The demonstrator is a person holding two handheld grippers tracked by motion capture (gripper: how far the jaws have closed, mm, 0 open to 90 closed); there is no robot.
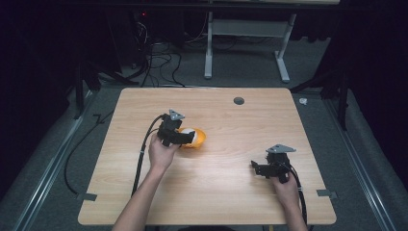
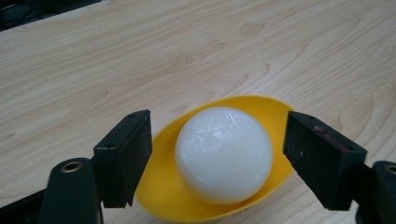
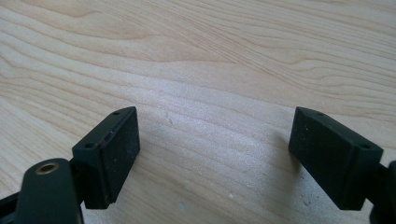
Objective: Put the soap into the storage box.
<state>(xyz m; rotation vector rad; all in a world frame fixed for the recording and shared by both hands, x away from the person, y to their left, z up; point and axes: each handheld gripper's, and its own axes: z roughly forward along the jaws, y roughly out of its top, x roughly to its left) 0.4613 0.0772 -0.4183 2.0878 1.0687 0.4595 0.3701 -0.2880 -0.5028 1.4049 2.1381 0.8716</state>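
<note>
A white ball [image 2: 224, 153] rests in a shallow yellow bowl [image 2: 261, 108] on the wooden table [image 1: 231, 178]. In the high view the bowl [image 1: 199, 139] lies left of the table's middle with the white ball [image 1: 188, 134] in it. My left gripper [image 2: 217, 154] is open, its two black jaws standing on either side of the ball and bowl without touching the ball. In the high view this left gripper [image 1: 185, 137] reaches the bowl from its left side. My right gripper [image 3: 215, 154] is open over bare wood, with nothing between its jaws; it hovers near the table's right front [image 1: 260, 168].
A small dark round hole [image 1: 238, 100] sits near the table's far edge. Black cables [image 1: 142, 154] trail from each gripper toward the front. Beyond the table stand white desk legs [image 1: 208, 43] and tangled cords on the floor.
</note>
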